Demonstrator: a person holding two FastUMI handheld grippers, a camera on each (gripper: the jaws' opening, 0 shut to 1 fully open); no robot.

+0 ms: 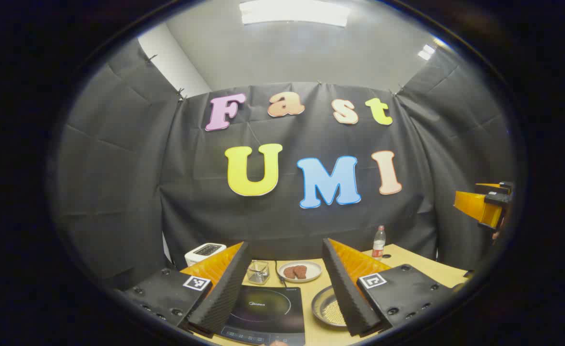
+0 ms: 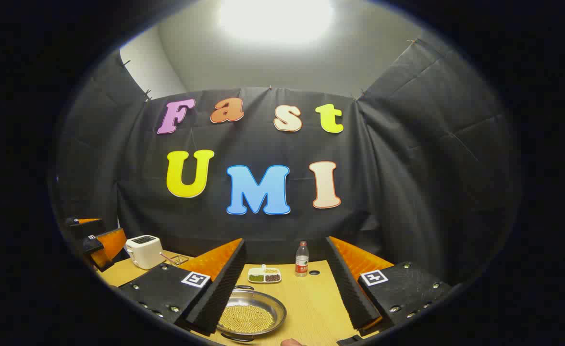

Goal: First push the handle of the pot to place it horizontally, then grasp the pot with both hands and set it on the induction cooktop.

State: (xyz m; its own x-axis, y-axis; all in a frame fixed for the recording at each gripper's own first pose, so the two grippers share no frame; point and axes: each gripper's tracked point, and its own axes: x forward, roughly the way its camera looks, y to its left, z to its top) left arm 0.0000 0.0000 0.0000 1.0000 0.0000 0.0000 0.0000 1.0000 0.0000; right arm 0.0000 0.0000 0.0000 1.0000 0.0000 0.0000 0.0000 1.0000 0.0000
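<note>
A shallow steel pot [image 2: 249, 315] holding yellowish grains sits on the wooden table [image 2: 311, 302], just inside my right gripper's near-left finger. One small loop handle shows at its far rim and another at its near rim. My right gripper [image 2: 286, 240] is open above the table and holds nothing. The black induction cooktop [image 1: 265, 312] lies below my open left gripper [image 1: 285, 245], between its fingers. In the left gripper view the pot [image 1: 328, 310] sits right of the cooktop, partly hidden by a finger [image 1: 345, 288]. Each gripper appears at the edge of the other's view, the right gripper [image 1: 486, 204] and the left gripper [image 2: 95, 238].
A white toaster [image 2: 143, 251] and a wire rack [image 2: 179, 260] stand at the table's far left. A divided dish of beans [image 2: 264, 275] and a water bottle [image 2: 301, 259] sit behind the pot. A glass jar [image 1: 258, 271] and a plate of brown pieces [image 1: 300, 271] sit behind the cooktop.
</note>
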